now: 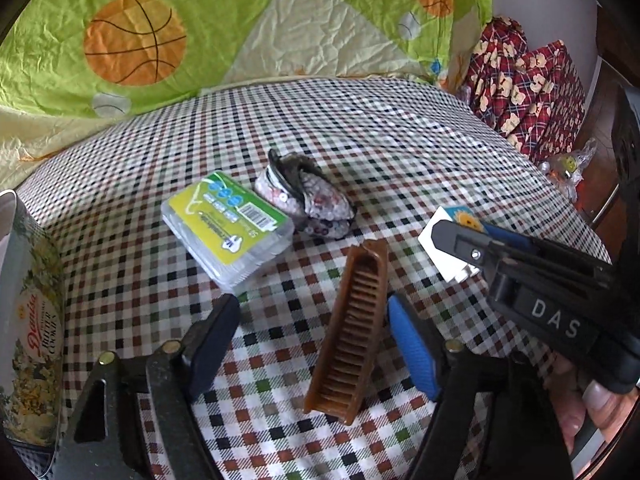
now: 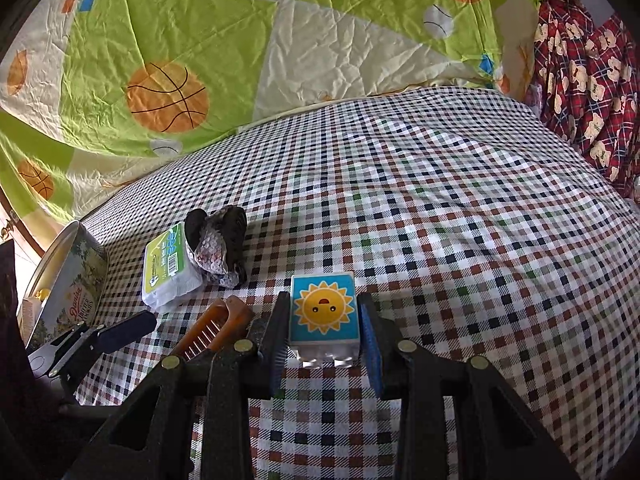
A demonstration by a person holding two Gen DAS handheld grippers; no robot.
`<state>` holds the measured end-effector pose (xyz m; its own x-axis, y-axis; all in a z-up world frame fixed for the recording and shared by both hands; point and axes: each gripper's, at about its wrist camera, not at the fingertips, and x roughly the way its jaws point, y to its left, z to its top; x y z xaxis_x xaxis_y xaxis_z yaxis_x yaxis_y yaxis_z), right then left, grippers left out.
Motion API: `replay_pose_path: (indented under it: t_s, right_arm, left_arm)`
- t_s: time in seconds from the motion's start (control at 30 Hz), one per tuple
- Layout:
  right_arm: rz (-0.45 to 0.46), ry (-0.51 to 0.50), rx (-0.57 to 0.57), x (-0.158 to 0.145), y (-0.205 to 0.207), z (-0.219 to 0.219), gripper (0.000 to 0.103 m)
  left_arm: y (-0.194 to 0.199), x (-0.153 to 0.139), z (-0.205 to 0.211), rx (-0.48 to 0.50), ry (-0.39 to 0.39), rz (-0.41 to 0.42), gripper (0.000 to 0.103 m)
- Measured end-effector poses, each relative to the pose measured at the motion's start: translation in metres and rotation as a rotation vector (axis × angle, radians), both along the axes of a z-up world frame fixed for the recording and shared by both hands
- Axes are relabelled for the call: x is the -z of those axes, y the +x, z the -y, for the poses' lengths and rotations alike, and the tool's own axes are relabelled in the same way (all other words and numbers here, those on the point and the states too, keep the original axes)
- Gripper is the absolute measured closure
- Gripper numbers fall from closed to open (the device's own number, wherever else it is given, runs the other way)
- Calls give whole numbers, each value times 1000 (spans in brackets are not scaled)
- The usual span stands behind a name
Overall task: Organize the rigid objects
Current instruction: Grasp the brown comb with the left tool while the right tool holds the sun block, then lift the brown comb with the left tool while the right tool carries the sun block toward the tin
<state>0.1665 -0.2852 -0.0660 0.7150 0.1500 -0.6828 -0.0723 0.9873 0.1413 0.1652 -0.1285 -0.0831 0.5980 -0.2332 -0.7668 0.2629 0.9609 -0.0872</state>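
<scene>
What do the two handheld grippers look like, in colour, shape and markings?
Both are black plastic with brass-coloured round pivots. The left gripper has flat fingers with a textured blue pad on one and a dark pad on the other. The right gripper has blue ribbed pads and white letters "DAS" on its body.

Checked bedsheet, basketball-print quilt behind, daylight.

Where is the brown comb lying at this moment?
In the left wrist view the brown comb lies on the checked cloth between the left tool's open fingers, just in front of the clear plastic box.
</scene>
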Motion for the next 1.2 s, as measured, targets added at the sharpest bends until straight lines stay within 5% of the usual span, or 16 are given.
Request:
replay_pose_path:
  t_s: [0.03, 0.17, 0.4, 1.2]
  right_arm:
    - [0, -4, -1, 0, 0, -1, 68]
    - [1, -6, -5, 0, 0, 0, 68]
    - [24, -9, -10, -2, -4, -2, 68]
    - [252, -33, -66, -26, -38, -35, 68]
  left_arm:
    - [0, 0, 0, -1, 0, 2, 33]
    - [-1, -1, 1, 17, -10, 13, 78]
    - [-7, -8, -11, -12, -53, 53, 79]
    - [-56, -47, -62, -281, -91, 420, 79]
